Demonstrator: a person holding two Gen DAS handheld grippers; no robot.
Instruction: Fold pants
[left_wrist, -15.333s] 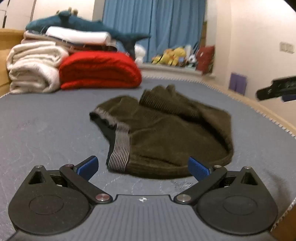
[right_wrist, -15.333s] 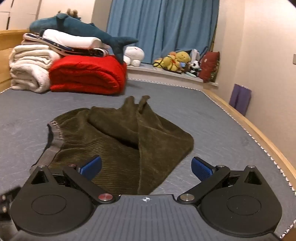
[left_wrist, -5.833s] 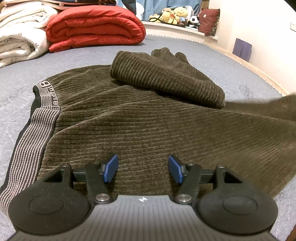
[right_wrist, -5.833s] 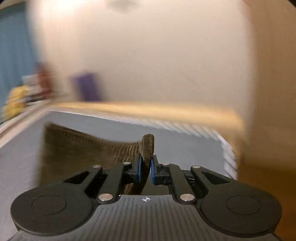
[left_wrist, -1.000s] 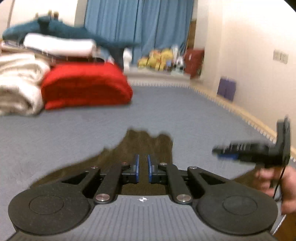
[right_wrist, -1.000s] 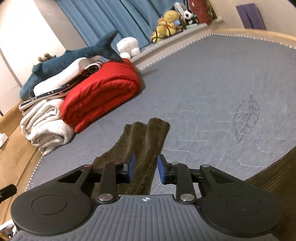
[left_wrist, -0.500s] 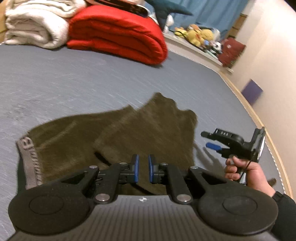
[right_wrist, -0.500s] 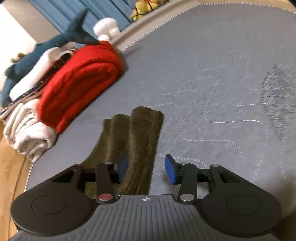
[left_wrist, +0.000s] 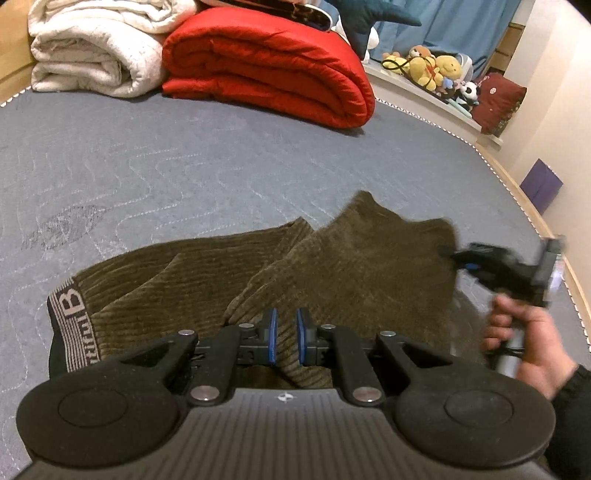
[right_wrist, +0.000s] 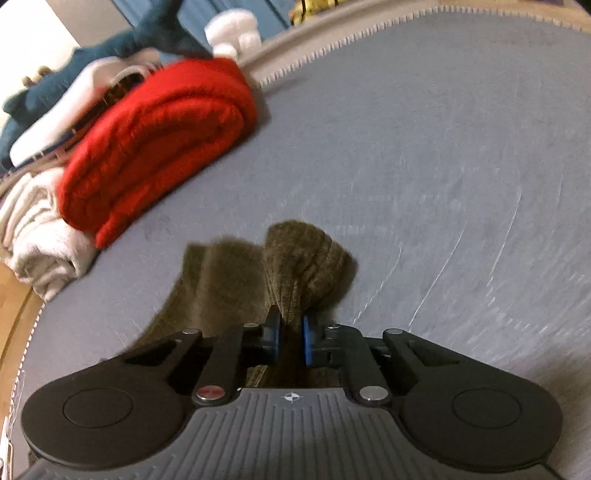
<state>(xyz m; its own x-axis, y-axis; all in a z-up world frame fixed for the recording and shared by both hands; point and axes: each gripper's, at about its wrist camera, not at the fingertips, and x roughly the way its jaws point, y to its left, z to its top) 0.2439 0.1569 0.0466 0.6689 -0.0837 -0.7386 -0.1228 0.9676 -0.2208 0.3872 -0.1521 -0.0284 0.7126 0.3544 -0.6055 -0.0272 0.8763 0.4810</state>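
The olive corduroy pants (left_wrist: 354, 266) lie on the grey mattress (left_wrist: 184, 158), with the striped waistband (left_wrist: 70, 325) at the left and a leg folded over the body. My left gripper (left_wrist: 284, 336) is shut on a fold of the pants at the near edge. My right gripper (right_wrist: 290, 334) is shut on the leg end of the pants (right_wrist: 306, 266). In the left wrist view it (left_wrist: 465, 258) sits at the right edge of the fabric, held by a hand.
A rolled red quilt (left_wrist: 269, 62) and a white blanket (left_wrist: 92, 48) lie at the mattress's far end, with a blue shark plush (right_wrist: 92, 66) on top. Stuffed toys (left_wrist: 432, 70) sit on the ledge. The wooden bed rim (left_wrist: 524, 206) runs along the right.
My right gripper has closed from open onto the leg end of the pants. My left gripper stays shut on the fabric and has come lower and closer to the pants.
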